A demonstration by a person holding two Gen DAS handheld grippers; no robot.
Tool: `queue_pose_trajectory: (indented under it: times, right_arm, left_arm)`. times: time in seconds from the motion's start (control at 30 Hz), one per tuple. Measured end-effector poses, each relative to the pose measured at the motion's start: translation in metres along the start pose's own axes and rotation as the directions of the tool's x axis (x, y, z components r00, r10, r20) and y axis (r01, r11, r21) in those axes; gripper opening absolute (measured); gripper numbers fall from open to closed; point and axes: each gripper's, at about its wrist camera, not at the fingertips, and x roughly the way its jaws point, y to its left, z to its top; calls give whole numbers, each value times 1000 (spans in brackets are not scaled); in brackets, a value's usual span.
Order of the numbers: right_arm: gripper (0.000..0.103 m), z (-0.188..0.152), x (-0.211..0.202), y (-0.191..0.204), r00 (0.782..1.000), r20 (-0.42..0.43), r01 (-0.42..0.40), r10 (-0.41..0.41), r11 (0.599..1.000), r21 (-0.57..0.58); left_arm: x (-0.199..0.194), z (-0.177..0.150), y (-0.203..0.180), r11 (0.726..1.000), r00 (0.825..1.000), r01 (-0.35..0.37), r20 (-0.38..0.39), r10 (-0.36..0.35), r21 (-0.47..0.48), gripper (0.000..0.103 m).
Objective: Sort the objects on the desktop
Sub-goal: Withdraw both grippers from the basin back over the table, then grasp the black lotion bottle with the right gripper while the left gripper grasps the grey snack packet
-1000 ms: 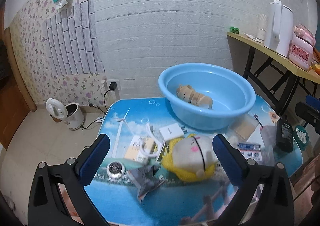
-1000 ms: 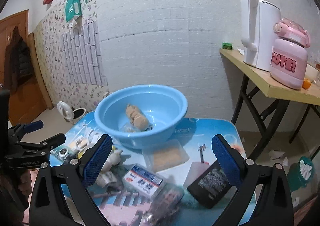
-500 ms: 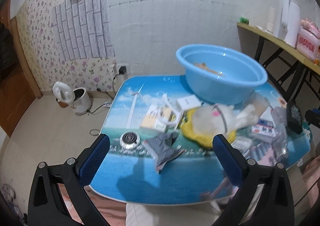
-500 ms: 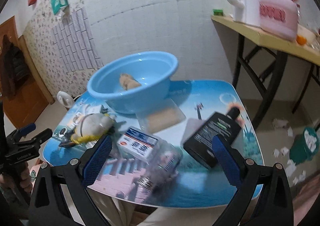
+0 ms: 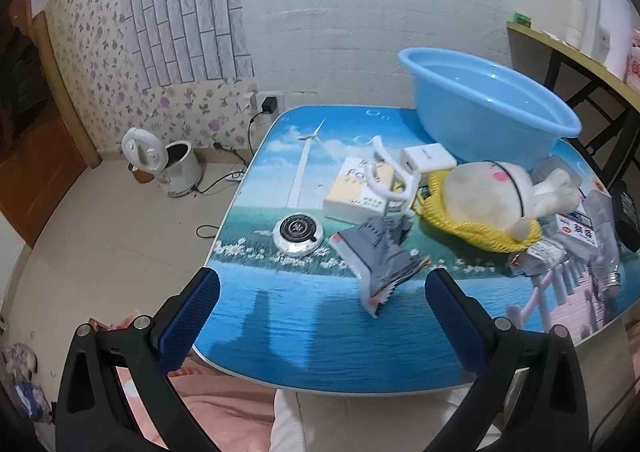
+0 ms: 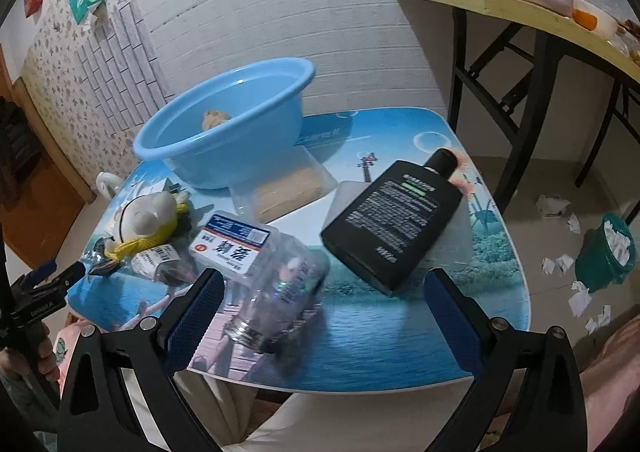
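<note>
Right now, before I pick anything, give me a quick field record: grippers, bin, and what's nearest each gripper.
left gripper: open, empty, above the table's near edge
right gripper: open, empty
blue basin: far side of table, one tan item inside
nearest left: gray foil packet, round black-and-white tin
nearest right: clear plastic bottle, black flat bottle

A glossy blue plastic basin (image 5: pixel 488 100) sits on a smooth printed table (image 5: pixel 320 316). Beside the basin lie a soft cloth plush toy (image 5: pixel 492 192), a clear plastic bottle (image 6: pixel 280 292) and a matt black bottle (image 6: pixel 394 216).
</note>
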Motion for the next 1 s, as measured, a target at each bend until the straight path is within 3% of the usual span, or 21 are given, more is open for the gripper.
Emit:
queue_pose_trajectory:
  times: [0.63, 0.83, 1.0]
  right_arm:
    - [98, 6, 9, -18, 998, -25, 64, -63, 996, 66]
    - [98, 11, 17, -22, 994, -36, 112, -108, 984, 137]
    - [98, 16, 25, -14, 986, -28, 168, -166, 978, 122]
  left_arm:
    - [16, 0, -15, 999, 999, 39, -37, -38, 19, 103]
    - [23, 4, -24, 999, 999, 21, -27, -20, 34, 103]
    - [30, 5, -27, 1000, 999, 7, -36, -6, 31, 103]
